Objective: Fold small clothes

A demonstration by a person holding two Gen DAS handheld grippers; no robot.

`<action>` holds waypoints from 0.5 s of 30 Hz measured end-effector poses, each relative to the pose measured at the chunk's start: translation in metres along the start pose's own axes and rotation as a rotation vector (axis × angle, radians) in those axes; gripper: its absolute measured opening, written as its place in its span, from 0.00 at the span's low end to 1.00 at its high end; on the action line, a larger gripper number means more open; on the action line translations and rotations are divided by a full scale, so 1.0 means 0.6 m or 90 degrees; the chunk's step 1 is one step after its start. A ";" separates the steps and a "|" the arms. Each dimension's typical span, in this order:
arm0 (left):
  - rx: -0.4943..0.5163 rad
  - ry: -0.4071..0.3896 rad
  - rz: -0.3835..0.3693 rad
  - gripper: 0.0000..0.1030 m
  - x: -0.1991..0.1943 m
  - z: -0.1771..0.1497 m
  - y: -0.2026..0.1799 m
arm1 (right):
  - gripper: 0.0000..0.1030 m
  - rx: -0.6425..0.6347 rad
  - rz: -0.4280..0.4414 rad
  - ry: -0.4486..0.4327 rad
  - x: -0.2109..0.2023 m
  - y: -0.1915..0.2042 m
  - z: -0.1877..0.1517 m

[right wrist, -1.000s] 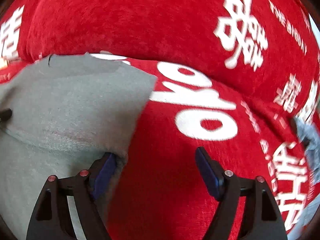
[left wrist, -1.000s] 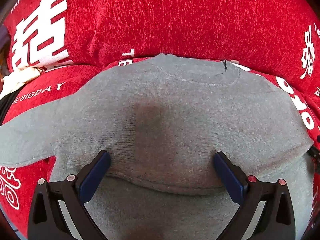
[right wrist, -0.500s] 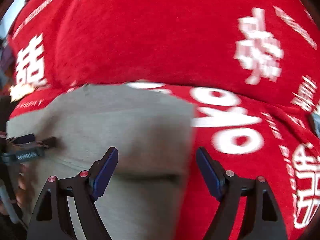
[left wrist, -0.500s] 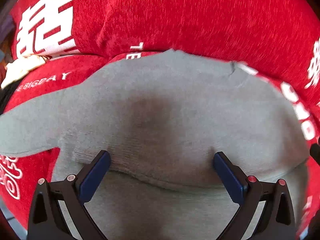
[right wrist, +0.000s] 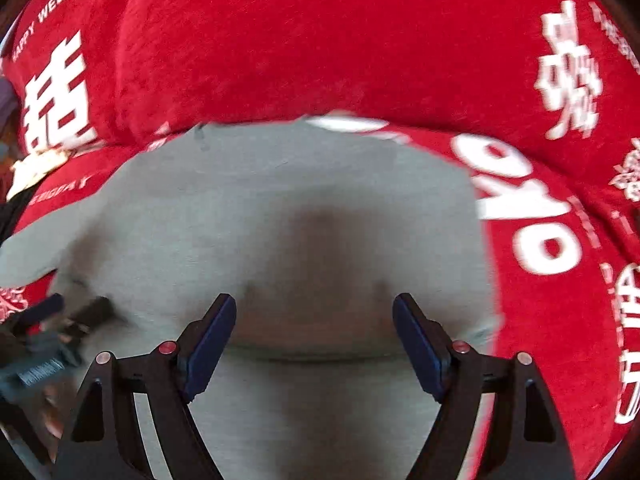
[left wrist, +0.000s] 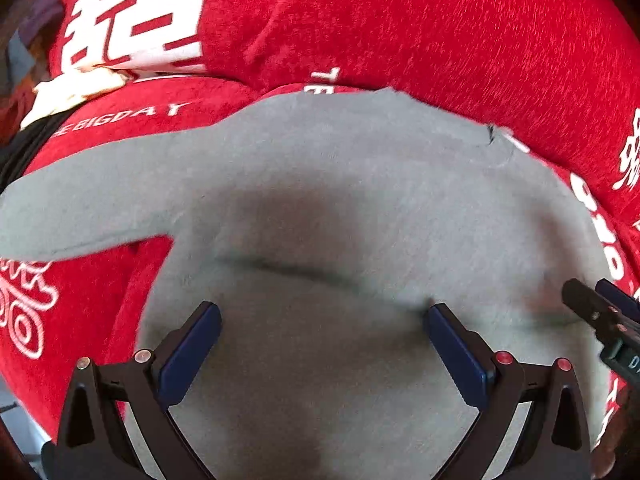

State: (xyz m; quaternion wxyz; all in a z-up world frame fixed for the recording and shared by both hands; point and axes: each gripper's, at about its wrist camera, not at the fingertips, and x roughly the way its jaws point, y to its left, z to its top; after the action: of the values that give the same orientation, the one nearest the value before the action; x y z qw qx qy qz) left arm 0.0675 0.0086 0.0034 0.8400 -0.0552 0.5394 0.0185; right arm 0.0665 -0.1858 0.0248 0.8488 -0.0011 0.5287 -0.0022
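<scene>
Grey sweater [left wrist: 360, 208] spread flat on red cover [left wrist: 400, 32], both grippers spread wide above it.

Lies directly ahead of and beneath the left gripper [left wrist: 320, 340], neckline toward the far side, one sleeve [left wrist: 80, 208] stretched out to the left past the left finger, a fold line crossing the body just ahead of the fingertips. Left gripper jaws apart, nothing clamped, blue pads [left wrist: 188, 356] hovering over grey knit. Right gripper [right wrist: 314, 336] likewise apart and empty, poised over the sweater's right half, cloth edge just beyond its right finger, white lettering [right wrist: 516, 208] on the red cover farther right. Each gripper visible at the edge of the other's view, near but apart. Pale cloth [left wrist: 68, 88] far off to the upper left, at the seam of the cover.
</scene>
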 end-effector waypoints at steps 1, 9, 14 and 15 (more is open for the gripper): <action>0.009 0.002 0.009 1.00 -0.004 -0.013 0.004 | 0.81 -0.020 -0.010 0.007 0.001 0.016 -0.012; 0.075 -0.038 -0.037 1.00 -0.075 -0.145 0.066 | 0.83 -0.122 0.035 -0.027 -0.076 0.029 -0.198; 0.122 -0.047 -0.045 1.00 -0.103 -0.218 0.088 | 0.90 -0.222 0.030 -0.040 -0.128 0.012 -0.322; 0.133 -0.046 -0.047 1.00 -0.108 -0.231 0.092 | 0.90 -0.245 0.022 -0.048 -0.136 0.012 -0.341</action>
State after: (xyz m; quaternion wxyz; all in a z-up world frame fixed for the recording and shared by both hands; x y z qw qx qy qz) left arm -0.0902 0.0495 0.0013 0.8602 0.0135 0.5053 -0.0670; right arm -0.1533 -0.1783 0.0080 0.8521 -0.1542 0.4871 0.1138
